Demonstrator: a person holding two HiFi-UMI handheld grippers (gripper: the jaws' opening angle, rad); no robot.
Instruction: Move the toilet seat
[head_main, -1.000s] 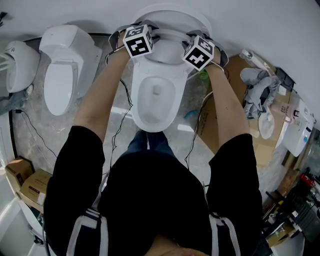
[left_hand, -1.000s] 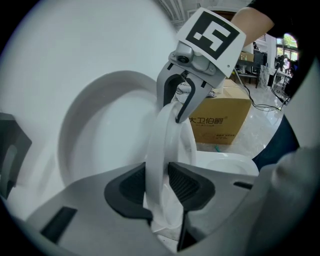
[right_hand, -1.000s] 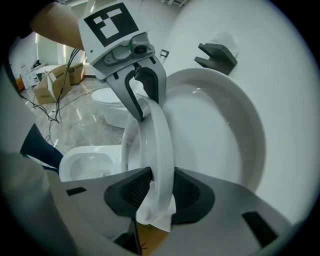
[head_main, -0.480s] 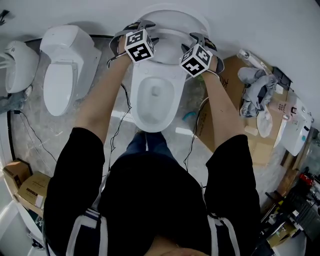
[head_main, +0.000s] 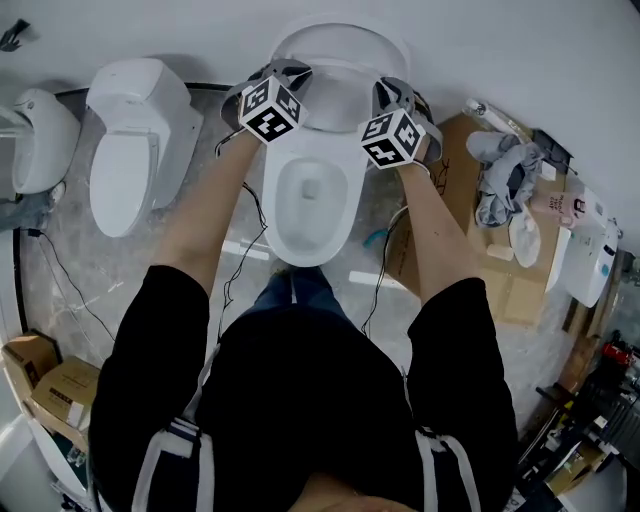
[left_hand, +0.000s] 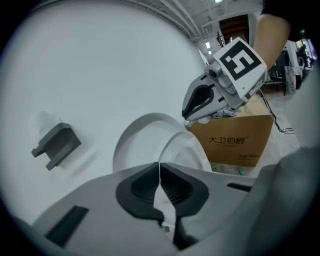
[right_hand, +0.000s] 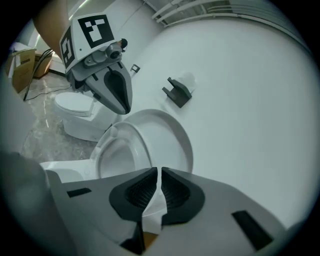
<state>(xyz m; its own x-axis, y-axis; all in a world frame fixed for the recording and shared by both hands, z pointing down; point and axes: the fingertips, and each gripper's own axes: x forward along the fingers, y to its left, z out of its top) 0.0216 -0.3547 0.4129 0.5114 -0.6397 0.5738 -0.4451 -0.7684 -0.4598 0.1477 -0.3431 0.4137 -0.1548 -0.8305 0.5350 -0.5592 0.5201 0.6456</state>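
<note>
The white toilet seat (head_main: 338, 72) is raised, tilted a little forward of the lid (head_main: 340, 30) that leans on the wall above the bowl (head_main: 310, 235). In the right gripper view the seat ring (right_hand: 144, 145) stands in front of the lid (right_hand: 172, 137). My left gripper (head_main: 285, 68) hovers at the seat's left side and my right gripper (head_main: 395, 90) at its right. Both have just been closing. The left gripper (left_hand: 159, 165) has its pads together with nothing between them. The right gripper (right_hand: 159, 172) shows only a thin slit and holds nothing.
Another toilet (head_main: 125, 150) stands to the left, and a further one (head_main: 40, 140) at the far left. Flattened cardboard (head_main: 470, 200) with a grey cloth (head_main: 500, 170) lies on the right. Cables (head_main: 240, 270) trail on the floor. A grey bracket (right_hand: 177, 92) sits on the wall.
Both grippers have drawn back from the raised seat toward the person. Their jaws stood spread half a second ago and are now closed.
</note>
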